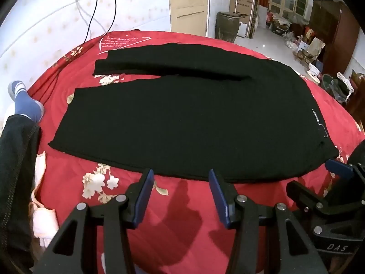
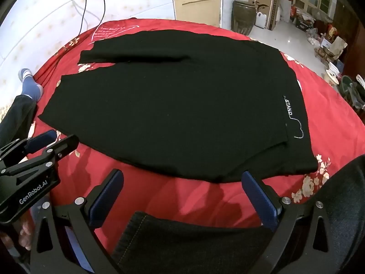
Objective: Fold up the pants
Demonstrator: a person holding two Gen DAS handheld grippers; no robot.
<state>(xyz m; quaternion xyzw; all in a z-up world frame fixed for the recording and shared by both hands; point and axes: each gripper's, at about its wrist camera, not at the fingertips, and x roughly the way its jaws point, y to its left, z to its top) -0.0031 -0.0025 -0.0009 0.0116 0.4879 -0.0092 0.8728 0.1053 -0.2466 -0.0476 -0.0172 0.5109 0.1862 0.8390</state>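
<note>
Red floral bedspread (image 1: 182,205) carries black pants (image 1: 182,114), spread flat, apparently unfolded, ready for folding. Left gripper (image 1: 181,178) and right gripper (image 2: 182,180) gape wide, empty, near hem-side edge.

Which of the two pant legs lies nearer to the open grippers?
The wider leg of the black pants, with its long edge just ahead of the left gripper. The narrower leg lies beyond it, toward the wall.

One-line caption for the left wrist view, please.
Open left gripper hovers at the near edge of black pants spread flat on a red floral bedspread.
</note>
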